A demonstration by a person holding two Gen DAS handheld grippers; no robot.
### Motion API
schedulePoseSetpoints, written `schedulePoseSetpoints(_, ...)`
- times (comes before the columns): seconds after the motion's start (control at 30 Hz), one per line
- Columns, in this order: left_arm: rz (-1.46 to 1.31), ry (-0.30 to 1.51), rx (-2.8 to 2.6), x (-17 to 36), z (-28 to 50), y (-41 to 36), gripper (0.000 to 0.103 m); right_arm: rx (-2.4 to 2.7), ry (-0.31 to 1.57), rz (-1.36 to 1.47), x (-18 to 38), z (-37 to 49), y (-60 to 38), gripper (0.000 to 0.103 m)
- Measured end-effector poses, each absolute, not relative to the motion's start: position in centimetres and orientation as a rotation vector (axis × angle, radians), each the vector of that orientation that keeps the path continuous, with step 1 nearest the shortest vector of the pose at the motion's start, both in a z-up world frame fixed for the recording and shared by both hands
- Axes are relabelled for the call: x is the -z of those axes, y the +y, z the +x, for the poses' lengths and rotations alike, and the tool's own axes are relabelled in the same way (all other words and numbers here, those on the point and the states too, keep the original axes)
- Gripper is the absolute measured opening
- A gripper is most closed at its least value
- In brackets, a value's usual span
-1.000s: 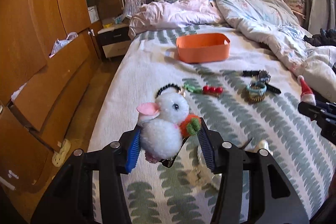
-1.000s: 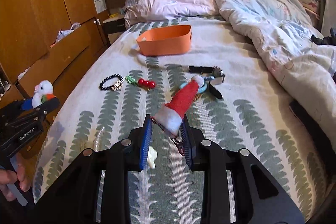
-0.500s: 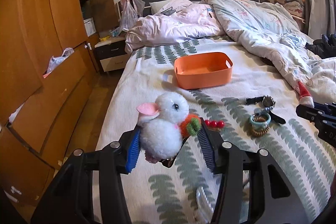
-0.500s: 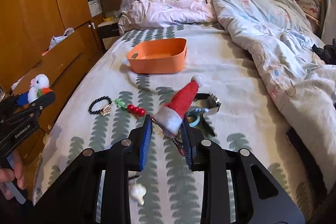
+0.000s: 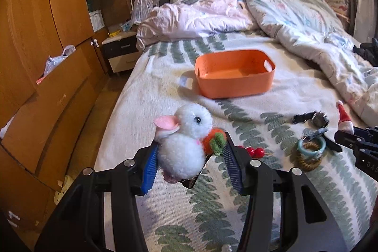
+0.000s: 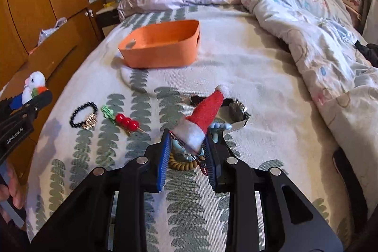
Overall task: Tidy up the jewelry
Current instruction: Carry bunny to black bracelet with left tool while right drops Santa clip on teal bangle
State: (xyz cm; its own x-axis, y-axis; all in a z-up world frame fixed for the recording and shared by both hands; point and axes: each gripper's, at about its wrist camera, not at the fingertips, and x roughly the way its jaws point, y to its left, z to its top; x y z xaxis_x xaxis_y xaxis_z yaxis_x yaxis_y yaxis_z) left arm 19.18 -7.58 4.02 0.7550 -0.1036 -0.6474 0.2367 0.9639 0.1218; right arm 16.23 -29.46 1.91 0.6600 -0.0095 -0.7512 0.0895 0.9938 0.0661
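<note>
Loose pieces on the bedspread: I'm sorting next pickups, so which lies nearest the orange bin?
The black wristwatch, behind the Santa hat charm; the black bead bracelet and red-berry clip lie farther from the orange bin.

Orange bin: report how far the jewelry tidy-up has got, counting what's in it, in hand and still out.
Nothing is done yet: the orange bin looks empty. In hand: the left gripper clamps a white bunny charm, and the right gripper clamps a Santa hat charm. Left on the bed: black bead bracelet, red berry clip, watch and stacked bangles.
</note>
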Motion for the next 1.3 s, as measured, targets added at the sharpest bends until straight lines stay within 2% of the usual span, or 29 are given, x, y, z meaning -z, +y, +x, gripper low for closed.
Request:
schedulePoseSetpoints(0.53, 0.218, 0.740, 0.166, -0.9, 22.3, -8.0, 0.051, 0.062, 0.922, 0.109, 1.5, 19.8, -30.7, 0.028)
schedulePoseSetpoints(0.8, 0.231, 0.776, 0.168, 0.5, 22.9, -8.3, 0.055, 0.061, 0.941, 0.104, 2.7, 20.5, -30.4, 0.031)
schedulePoseSetpoints(0.97, 0.232, 0.772, 0.167, 0.6, 23.1, -8.2, 0.066, 0.067, 0.934, 0.100, 3.0, 20.5, -30.4, 0.034)
schedulePoseSetpoints(1.07, 0.238, 0.766, 0.166, 0.8, 23.0, -8.2, 0.069, 0.069, 0.931, 0.112, 3.0, 20.6, -30.7, 0.048)
schedulePoseSetpoints(1.13, 0.239, 0.766, 0.171, 0.8, 23.0, -8.3, 0.073, 0.062, 0.927, 0.123, 3.0, 20.6, -30.9, 0.062)
schedulePoseSetpoints(1.17, 0.241, 0.764, 0.169, 0.8, 23.0, -8.3, 0.076, 0.057, 0.926, 0.125, 3.0, 20.6, -30.9, 0.063)
schedulePoseSetpoints(1.3, 0.240, 0.768, 0.164, 0.9, 23.1, -8.2, 0.077, 0.062, 0.919, 0.111, 2.8, 20.4, -30.7, 0.068)
